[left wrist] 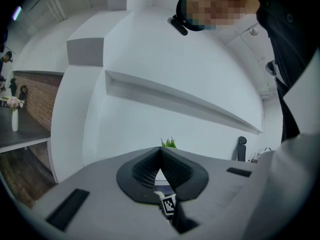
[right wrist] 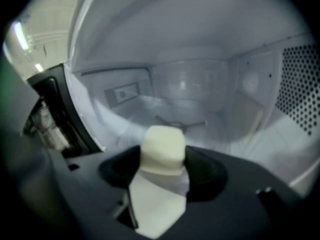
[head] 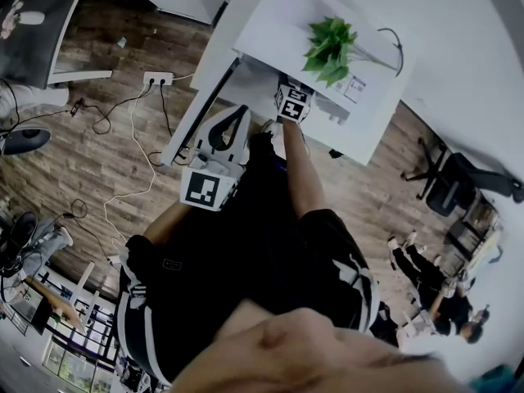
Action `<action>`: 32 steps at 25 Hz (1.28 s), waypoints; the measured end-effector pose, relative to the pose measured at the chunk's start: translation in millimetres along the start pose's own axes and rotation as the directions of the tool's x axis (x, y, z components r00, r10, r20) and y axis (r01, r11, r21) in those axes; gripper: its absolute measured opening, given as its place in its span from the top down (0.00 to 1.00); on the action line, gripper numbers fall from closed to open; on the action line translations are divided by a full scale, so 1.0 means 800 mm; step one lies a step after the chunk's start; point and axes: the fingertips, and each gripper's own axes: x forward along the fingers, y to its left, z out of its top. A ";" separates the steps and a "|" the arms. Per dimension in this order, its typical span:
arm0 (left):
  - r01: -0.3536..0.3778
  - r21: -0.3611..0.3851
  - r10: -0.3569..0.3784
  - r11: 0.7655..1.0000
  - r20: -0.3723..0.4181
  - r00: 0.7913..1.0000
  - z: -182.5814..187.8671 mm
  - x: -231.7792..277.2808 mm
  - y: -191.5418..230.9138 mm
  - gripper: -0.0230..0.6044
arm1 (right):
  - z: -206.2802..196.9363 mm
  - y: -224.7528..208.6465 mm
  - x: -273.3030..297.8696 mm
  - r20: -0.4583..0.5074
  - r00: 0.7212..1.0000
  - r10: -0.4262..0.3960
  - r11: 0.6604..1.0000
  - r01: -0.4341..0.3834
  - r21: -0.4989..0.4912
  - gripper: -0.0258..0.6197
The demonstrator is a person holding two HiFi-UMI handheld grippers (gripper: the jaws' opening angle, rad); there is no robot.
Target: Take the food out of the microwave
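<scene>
The right gripper view looks into the white microwave cavity (right wrist: 200,84), where a turntable hub (right wrist: 180,123) sits on the bare floor. My right gripper (right wrist: 162,156) is shut on a cream block of food (right wrist: 161,146), held just above the cavity floor near the opening. In the head view its marker cube (head: 292,103) sits at the front of the microwave (head: 270,23), with the tips hidden. The open door (head: 205,105) hangs to the left. My left gripper (left wrist: 161,151) is shut on nothing and hangs back beside the door, also seen as the left gripper (head: 232,119).
A green plant (head: 332,47) stands on top of the microwave. A power strip (head: 158,78) and loose cables lie on the wooden floor to the left. An office chair (head: 454,182) and seated people are off to the right.
</scene>
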 end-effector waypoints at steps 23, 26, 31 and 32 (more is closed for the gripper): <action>0.065 0.000 -0.065 0.998 0.028 0.998 0.009 -0.036 0.009 0.92 | -0.005 0.010 -0.047 0.061 0.998 -0.032 0.997 0.027 0.076 0.51; 0.090 0.003 -0.090 0.996 0.036 0.995 0.011 -0.042 0.009 0.91 | -0.010 0.015 -0.062 0.062 0.997 -0.042 0.995 0.037 0.088 0.51; 0.139 0.004 -0.139 0.990 0.047 0.989 0.016 -0.055 0.007 0.91 | -0.021 0.023 -0.093 0.070 0.995 -0.067 0.993 0.059 0.104 0.51; 0.151 0.003 -0.151 0.989 0.047 0.987 0.016 -0.058 0.007 0.91 | -0.023 0.025 -0.099 0.072 0.995 -0.071 0.992 0.063 0.113 0.51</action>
